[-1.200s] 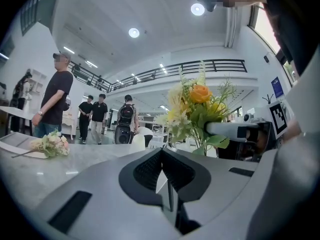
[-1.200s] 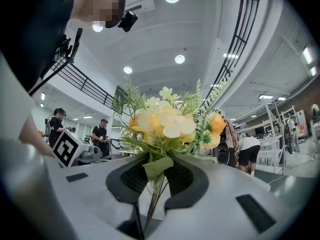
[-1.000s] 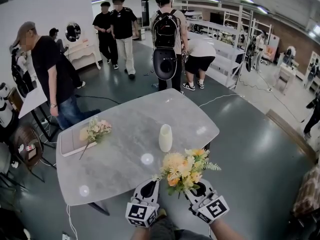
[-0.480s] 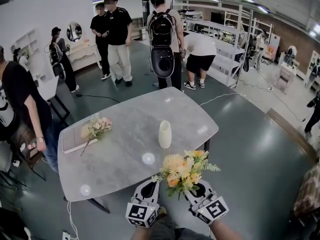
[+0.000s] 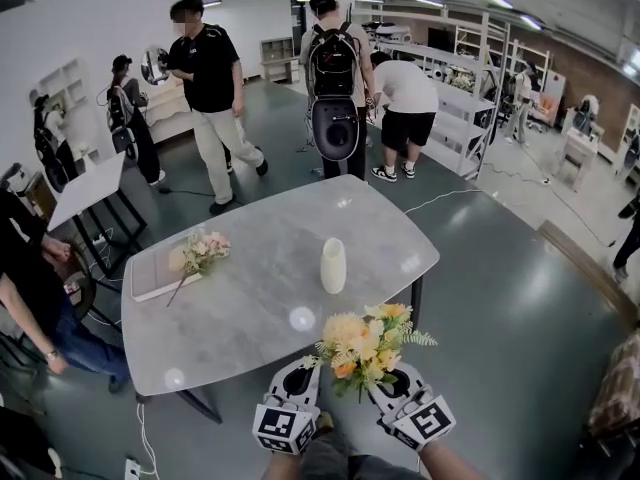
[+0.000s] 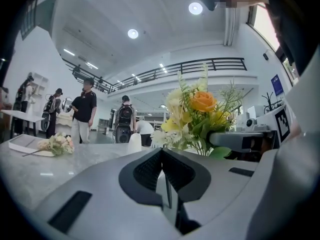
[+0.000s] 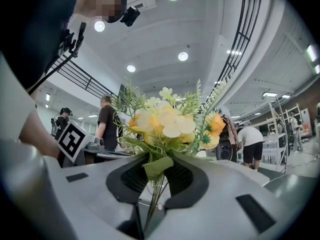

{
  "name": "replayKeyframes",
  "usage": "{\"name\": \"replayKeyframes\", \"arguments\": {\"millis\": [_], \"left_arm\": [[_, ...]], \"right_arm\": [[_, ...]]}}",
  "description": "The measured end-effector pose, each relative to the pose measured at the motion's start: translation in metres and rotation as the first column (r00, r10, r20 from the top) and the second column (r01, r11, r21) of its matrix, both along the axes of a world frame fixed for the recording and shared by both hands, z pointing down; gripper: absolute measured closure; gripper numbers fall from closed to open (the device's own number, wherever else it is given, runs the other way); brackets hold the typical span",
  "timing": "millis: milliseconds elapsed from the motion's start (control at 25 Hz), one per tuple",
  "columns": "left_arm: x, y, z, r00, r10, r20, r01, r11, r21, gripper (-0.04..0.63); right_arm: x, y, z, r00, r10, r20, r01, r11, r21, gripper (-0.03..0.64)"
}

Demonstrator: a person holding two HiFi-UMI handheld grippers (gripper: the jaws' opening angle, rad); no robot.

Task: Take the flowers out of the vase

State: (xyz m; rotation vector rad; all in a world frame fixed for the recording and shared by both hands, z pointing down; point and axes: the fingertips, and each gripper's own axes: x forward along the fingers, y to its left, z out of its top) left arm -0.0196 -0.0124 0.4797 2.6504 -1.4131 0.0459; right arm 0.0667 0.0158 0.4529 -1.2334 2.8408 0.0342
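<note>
Left gripper point(image 5: 298, 373), at the desk's point(image 5: 250, 313) near edge: jaws pressed together, nothing between them. Right gripper point(image 5: 388, 380) just beside it, jaws narrow, clamped on the thin stems of the yellow-orange bouquet point(image 5: 365, 346). Blooms upright above the jaws, over the near edge of the desk, toward its near right corner. The bouquet is out of the vase point(image 5: 333, 265) and well apart from it. Vase is white, upright, around mid-desk, a bit right of centre. At the left edge there's a pale pink bunch point(image 5: 202, 252) lying on a flat white book point(image 5: 150, 280), stem pointing to the near side. Beyond the far edge, on the floor: person in black shirt point(image 5: 210, 78) walking, person with backpack point(image 5: 335, 63) facing away, person in white top point(image 5: 405, 93) bent over by shelving point(image 5: 465, 98).
</note>
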Motion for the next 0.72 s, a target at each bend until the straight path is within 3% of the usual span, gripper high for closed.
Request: {"name": "replayKeyframes", "arguments": {"millis": [720], "left_arm": [[-0.009,0.012,-0.001,1.0,-0.009,0.002,0.009,1.0,0.001,0.581]], "right_arm": [[-0.01,0.012,-0.001,0.999,-0.021,0.05,0.022,1.0,-0.019,0.535]]}}
